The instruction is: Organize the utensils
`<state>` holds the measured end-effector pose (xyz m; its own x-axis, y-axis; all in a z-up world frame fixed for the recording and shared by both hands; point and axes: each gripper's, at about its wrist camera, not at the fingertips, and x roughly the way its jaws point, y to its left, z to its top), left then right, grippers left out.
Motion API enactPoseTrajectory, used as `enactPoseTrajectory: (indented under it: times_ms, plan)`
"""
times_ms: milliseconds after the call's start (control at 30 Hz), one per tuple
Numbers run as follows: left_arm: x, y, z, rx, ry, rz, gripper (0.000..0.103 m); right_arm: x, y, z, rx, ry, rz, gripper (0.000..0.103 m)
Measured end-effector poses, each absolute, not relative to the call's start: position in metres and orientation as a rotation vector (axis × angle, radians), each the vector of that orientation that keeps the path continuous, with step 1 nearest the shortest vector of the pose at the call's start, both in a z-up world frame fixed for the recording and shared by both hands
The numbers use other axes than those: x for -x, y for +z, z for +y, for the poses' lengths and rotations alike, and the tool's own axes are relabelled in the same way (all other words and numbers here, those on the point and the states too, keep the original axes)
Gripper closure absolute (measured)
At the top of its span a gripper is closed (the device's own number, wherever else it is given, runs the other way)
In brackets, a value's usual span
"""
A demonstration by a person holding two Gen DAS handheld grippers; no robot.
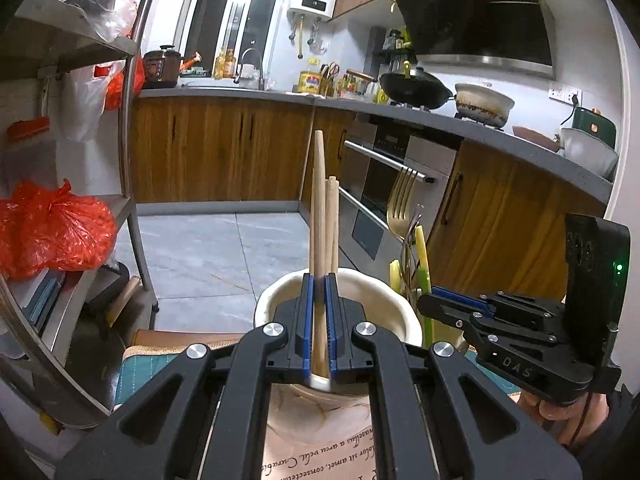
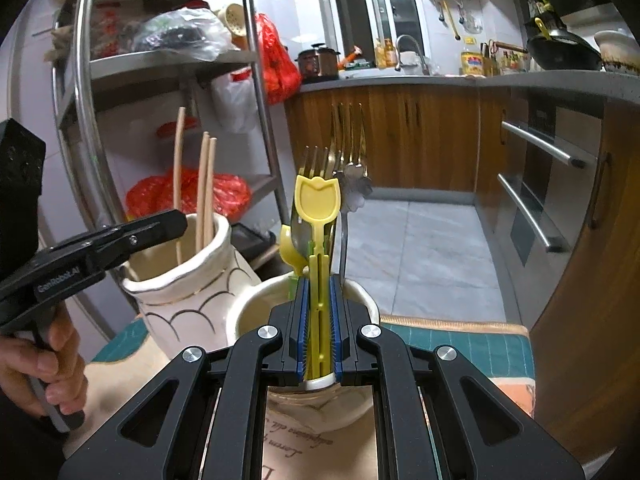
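Two hand-held grippers are each clamped on a utensil over its own holder. The left hand-held gripper (image 1: 320, 320) has its blue pads pressed on a wooden chopstick (image 1: 319, 216), which stands nearly upright with its lower end inside the cream vase (image 1: 404, 312); two more chopsticks (image 1: 333, 224) lean just behind it at 12 o'clock. The right hand-held gripper (image 2: 319, 328) is closed on the stem of a yellow plastic spoon (image 2: 318, 208), its bowl pointing up, the stem reaching down into the second cup (image 2: 248, 312). Gold forks (image 2: 344, 148) and a silver flower-ended utensil (image 2: 354, 190) already stand in that cup, touching or nearly touching the spoon at 1 o'clock.

Risk, as I judge it: letting go while the chopstick is not yet seated could let it tip against the rim and fall out to the table (image 2: 460, 344); the spoon could catch on the crowded forks and jam, or nudge them over. The two holders stand just beside each other, so the hand-held grippers may knock together, or one may push a vase.

Room is tight at 9 o'clock of the right view, where the scalloped vase sits. The mat's edge lies at 3 o'clock, with open floor (image 2: 420, 240) beyond it.
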<state>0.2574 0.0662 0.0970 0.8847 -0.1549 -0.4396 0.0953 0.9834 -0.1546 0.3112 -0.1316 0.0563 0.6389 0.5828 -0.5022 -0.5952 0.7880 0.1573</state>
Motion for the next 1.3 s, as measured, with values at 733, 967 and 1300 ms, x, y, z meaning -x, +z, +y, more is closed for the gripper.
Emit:
enactPoseTrajectory:
  times_ms: [733, 967, 1300]
  plan:
    - [-0.252, 0.097, 0.063, 0.095, -0.133, 0.467, 0.097, -0.306, 0.064, -0.138, -0.005, 0.698, 0.531, 0.079]
    - [-0.24, 0.1, 0.065, 0.094, -0.125, 0.438, 0.07, -0.293, 0.072, -0.151, -0.029, 0.706, 0.46, 0.059]
    - [-0.209, 0.106, 0.069, 0.106, -0.13, 0.372, 0.05, -0.271, 0.071, -0.165, -0.026, 0.699, 0.41, 0.043]
